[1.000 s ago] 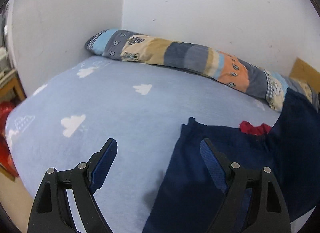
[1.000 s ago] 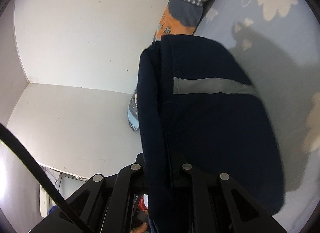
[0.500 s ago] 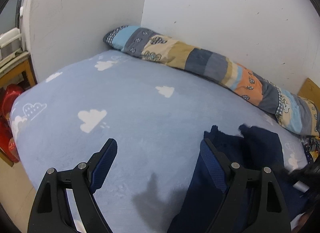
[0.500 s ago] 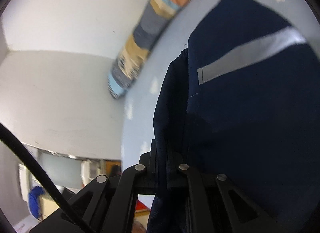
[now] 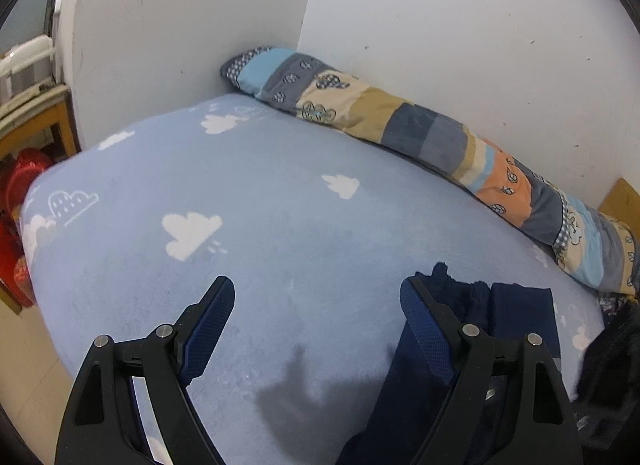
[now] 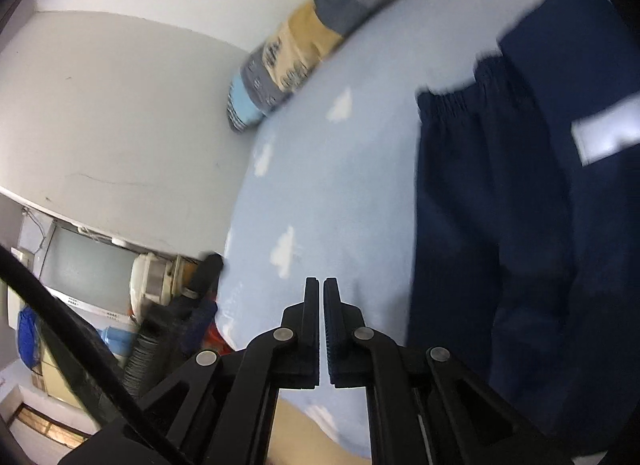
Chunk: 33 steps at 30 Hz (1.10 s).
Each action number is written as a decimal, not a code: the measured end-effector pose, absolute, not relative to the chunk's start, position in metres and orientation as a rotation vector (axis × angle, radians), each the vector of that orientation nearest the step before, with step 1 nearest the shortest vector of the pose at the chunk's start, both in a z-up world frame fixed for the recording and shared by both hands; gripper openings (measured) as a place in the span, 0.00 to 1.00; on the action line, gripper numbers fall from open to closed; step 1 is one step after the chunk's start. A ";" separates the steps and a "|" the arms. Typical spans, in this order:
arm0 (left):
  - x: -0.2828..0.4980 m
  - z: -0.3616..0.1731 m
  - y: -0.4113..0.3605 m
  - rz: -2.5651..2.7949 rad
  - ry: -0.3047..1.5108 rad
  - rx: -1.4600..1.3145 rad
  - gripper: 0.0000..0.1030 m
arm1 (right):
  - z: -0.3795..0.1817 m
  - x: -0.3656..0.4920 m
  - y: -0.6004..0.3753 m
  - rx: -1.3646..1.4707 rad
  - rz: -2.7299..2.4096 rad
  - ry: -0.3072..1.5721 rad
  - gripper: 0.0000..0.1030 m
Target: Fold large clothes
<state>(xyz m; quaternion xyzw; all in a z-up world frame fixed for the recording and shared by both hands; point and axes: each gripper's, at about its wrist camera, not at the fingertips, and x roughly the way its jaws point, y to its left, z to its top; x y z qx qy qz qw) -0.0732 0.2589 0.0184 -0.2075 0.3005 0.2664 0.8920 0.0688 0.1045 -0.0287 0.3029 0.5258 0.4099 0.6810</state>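
One soft navy garment (image 6: 520, 193), elastic-gathered waistband.

Bed sheet (image 5: 280, 193) — soft matt fleece-like cloth, pale blue, printed white clouds. Navy garment (image 6: 520, 225): matt woven cloth, gathered elastic edge, one smooth grey stripe (image 6: 604, 133). Bolster (image 5: 420, 133) — matt patchwork cloth. Left gripper (image 5: 316, 325): matt black plastic, blue knurled pads, shiny metal rivets; right gripper (image 6: 322, 305) alike. Walls (image 5: 460, 25) matt, scuffed.

no readable text anywhere — no labels, no brands, no numbers, no signs
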 end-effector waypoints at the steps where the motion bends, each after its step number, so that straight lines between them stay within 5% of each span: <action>1: -0.074 0.018 0.258 0.550 0.624 -0.428 0.82 | -0.037 0.068 0.099 0.713 0.945 1.195 0.07; 5: -0.070 0.020 0.250 0.538 0.628 -0.388 0.82 | -0.032 0.060 0.056 0.800 0.968 1.156 0.16; 7: -0.068 0.020 0.249 0.523 0.631 -0.401 0.82 | -0.023 0.049 0.016 0.852 0.976 1.110 0.74; 9: -0.066 0.020 0.246 0.516 0.630 -0.406 0.82 | -0.023 0.033 -0.029 0.875 0.928 1.070 0.88; 17: -0.058 0.019 0.235 0.505 0.639 -0.402 0.82 | -0.012 -0.060 -0.016 -0.180 0.760 0.811 0.86; 26: -0.071 0.016 0.256 0.542 0.636 -0.445 0.82 | -0.045 -0.088 0.059 -0.593 0.715 0.627 0.84; 27: -0.072 0.016 0.258 0.539 0.635 -0.454 0.82 | -0.048 -0.081 0.064 -0.600 0.712 0.645 0.79; 30: -0.073 0.017 0.260 0.532 0.635 -0.462 0.82 | -0.051 -0.053 0.070 -0.501 0.713 0.735 0.31; 33: -0.073 0.019 0.257 0.523 0.631 -0.452 0.82 | -0.041 -0.023 0.053 -0.235 0.714 0.854 0.14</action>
